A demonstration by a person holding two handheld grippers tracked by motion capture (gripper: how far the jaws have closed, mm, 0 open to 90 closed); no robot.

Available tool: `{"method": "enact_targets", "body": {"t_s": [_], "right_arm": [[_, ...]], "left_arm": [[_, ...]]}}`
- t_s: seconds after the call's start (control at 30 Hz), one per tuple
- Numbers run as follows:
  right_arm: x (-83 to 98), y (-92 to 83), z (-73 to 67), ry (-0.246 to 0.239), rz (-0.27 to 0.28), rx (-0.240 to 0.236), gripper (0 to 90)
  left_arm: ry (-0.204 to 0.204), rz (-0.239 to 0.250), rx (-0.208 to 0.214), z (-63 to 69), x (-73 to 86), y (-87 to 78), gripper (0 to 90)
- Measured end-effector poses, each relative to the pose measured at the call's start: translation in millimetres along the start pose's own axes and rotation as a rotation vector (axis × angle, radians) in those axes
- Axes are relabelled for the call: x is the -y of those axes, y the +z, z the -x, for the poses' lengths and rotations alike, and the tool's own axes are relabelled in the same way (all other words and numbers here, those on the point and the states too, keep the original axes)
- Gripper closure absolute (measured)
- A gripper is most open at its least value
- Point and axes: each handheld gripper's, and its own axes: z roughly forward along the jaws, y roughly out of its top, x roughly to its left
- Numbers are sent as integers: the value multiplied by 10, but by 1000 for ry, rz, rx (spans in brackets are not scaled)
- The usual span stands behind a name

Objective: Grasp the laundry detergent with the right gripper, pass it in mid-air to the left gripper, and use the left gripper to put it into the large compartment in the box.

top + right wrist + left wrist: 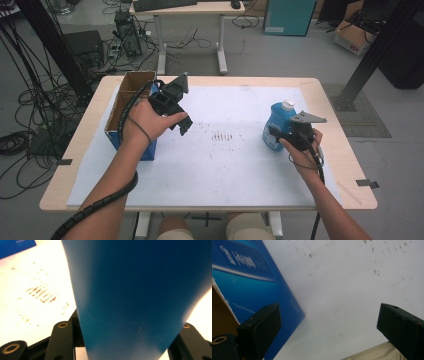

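A: What's hard to make out here?

B: In the right gripper view the blue bottle (pixel 135 297) sits so close that its cap and base are cut off. The right tongs (pixel 278 135) are closed on it – the black jaws press its sides from both flanks. The print on the bottle's label is too small to read from above.

A: And the left?

B: The left tongs (pixel 181 117) hang open over the white sheet (pixel 225 165) with nothing between them, just beside the cardboard box (pixel 131 100). Its blue side (pixel 249 282) carries lettering, blurred.

A: The surface?

B: A wooden table (pixel 75 150) covered by that white sheet, marked with brownish specks (pixel 222 136) near its middle. Behind it – grey floor, tangled cables (pixel 30 100), a second desk (pixel 190 10) and a teal cabinet (pixel 290 15).

A: Where does the bottle stand?

B: Upright on the sheet at the right side of the table, well apart from the box at the left. The box is open-topped with a divider; what I can see of its compartments looks bare brown card, though the hand hides part.
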Motion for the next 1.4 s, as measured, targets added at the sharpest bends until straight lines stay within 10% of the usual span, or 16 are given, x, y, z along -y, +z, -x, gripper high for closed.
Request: {"method": "enact_targets", "body": {"t_s": [0.73,1.4], "right_arm": [[-864,199,-264,-89,-53,-296,451],[-1248,632,-1159,-323,-88,-674,445]], "left_arm": [[410,43,-16,-36,-349,-537,61],[664,53,57,26,-423,-864,57]]}}
